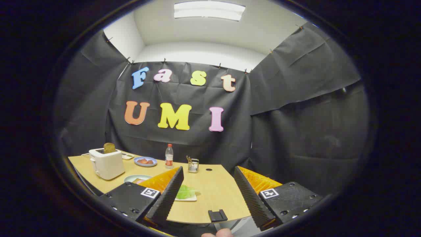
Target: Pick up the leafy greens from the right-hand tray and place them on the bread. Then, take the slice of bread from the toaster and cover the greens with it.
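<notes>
My gripper (pixel 210 192) is open and holds nothing; its two fingers stand wide apart above the near edge of the wooden table (pixel 213 187). Just beyond the left finger lies a green leaf (pixel 185 192) on a small white tray (pixel 188 198), partly hidden by that finger. Further left, a light plate (pixel 136 178) carries something pale that may be the bread, half hidden by the finger. At the table's far left stands a white toaster (pixel 107 163) with a brown slice of bread (pixel 109 147) sticking up from its slot.
A blue plate with reddish pieces (pixel 145 161), a plastic bottle (pixel 169 156) and a small metal holder (pixel 193 165) stand along the back of the table. A black clip (pixel 217 215) sits on the near edge. A fingertip (pixel 218 233) shows below.
</notes>
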The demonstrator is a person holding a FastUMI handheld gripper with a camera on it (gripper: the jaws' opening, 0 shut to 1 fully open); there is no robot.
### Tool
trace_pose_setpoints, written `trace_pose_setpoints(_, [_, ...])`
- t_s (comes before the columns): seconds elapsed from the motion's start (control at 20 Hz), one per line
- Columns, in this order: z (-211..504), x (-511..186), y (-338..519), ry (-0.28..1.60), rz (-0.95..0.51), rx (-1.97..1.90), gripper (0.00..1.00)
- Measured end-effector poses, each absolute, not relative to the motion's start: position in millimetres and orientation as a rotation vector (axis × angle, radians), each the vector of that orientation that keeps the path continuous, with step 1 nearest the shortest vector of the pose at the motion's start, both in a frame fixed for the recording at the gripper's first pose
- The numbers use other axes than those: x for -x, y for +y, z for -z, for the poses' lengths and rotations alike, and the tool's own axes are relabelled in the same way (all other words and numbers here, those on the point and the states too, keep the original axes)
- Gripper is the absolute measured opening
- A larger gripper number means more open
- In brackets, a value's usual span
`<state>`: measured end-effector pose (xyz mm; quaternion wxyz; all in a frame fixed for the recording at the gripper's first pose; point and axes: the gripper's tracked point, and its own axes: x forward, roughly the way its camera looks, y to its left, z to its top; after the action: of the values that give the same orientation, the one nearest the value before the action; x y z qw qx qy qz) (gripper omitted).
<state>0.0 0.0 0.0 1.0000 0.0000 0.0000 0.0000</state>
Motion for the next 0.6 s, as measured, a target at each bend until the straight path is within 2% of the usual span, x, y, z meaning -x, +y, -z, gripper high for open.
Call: trace_pose_setpoints(0.6, [16, -15, 20, 0.054, -0.048, -0.037, 0.95])
